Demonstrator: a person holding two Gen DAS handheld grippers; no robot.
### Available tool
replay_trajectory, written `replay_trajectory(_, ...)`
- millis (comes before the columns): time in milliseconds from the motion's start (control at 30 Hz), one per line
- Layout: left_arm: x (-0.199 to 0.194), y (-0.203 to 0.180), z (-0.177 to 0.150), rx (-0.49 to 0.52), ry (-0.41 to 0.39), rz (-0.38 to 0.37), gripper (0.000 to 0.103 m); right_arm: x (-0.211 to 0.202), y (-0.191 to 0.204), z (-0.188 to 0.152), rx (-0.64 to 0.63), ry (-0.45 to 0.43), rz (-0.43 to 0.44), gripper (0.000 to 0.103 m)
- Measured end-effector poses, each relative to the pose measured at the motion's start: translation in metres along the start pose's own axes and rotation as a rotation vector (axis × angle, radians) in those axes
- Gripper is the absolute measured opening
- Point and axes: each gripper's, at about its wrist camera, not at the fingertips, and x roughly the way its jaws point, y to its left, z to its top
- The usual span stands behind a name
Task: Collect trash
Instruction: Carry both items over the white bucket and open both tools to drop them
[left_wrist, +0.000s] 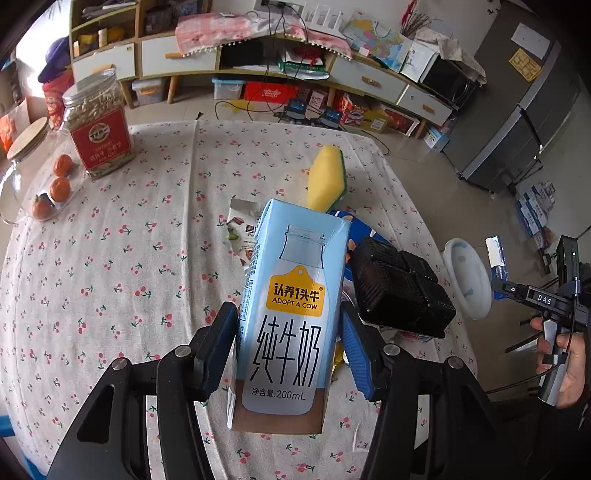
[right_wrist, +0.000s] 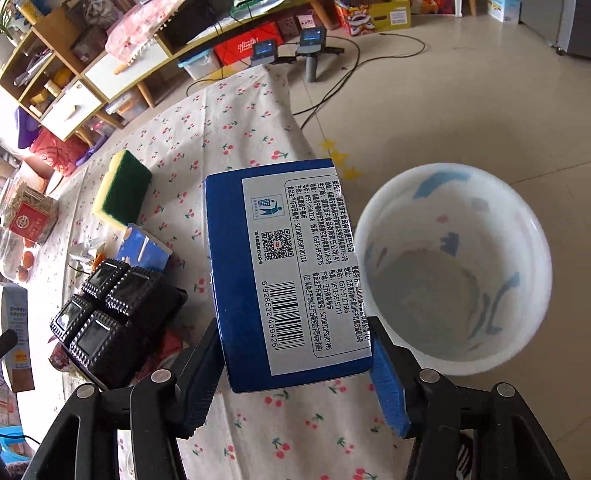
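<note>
My left gripper (left_wrist: 288, 336) is shut on a light blue 200 mL milk carton (left_wrist: 291, 295), held upright above the cherry-print tablecloth (left_wrist: 129, 277). In the right wrist view my right gripper (right_wrist: 295, 363) is shut on a dark blue box (right_wrist: 284, 266) with a white barcode label, held over the table's edge. A white bin (right_wrist: 454, 269) stands on the floor just right of that box, open and looking empty. It also shows past the table edge as the white bin (left_wrist: 467, 277). The milk carton (right_wrist: 14, 332) shows at the left border.
On the table lie a black plastic tray (right_wrist: 118, 310), a yellow-green sponge (right_wrist: 122, 188), a torn snack wrapper (left_wrist: 240, 232) and an opened blue box (right_wrist: 146, 249). A red-labelled jar (left_wrist: 98, 125) and a glass jar of oranges (left_wrist: 48, 188) stand far left. A hand (left_wrist: 565, 354) grips the other handle.
</note>
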Motion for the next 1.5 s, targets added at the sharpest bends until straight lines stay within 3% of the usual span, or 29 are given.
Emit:
replay_trajectory(200,-0.020,-0.039,-0.004,0.081,-0.064,0.003,0.058,-0.023,-0.031,-0.027,0.009,-0.020,-0.025,0.063)
replay_trajectory(400,-0.031,-0.088,-0.004,0.113,-0.091,-0.076,0.058,-0.036,-0.082,-0.049,0.097,-0.019,-0.030,0.063)
replay_trajectory(633,-0.020,-0.171,0.002,0.230,-0.081,-0.122,0.058,-0.051,-0.136,-0.054,0.211,-0.047,-0.038,0.063)
replay_trajectory(1000,0.075,-0.289,0.009,0.351,0.069,-0.213,0.058,-0.054,-0.176,-0.043,0.273,-0.060,-0.045,0.063)
replay_trajectory(1200,0.136,-0.320,0.021,0.364,0.115,-0.188,0.058,-0.048,-0.184,-0.034,0.288,-0.048,-0.044,0.063)
replay_trajectory(1500,0.189,-0.335,0.036,0.394,0.102,-0.149,0.059,-0.041,-0.196,-0.025,0.324,-0.028,-0.060,0.063)
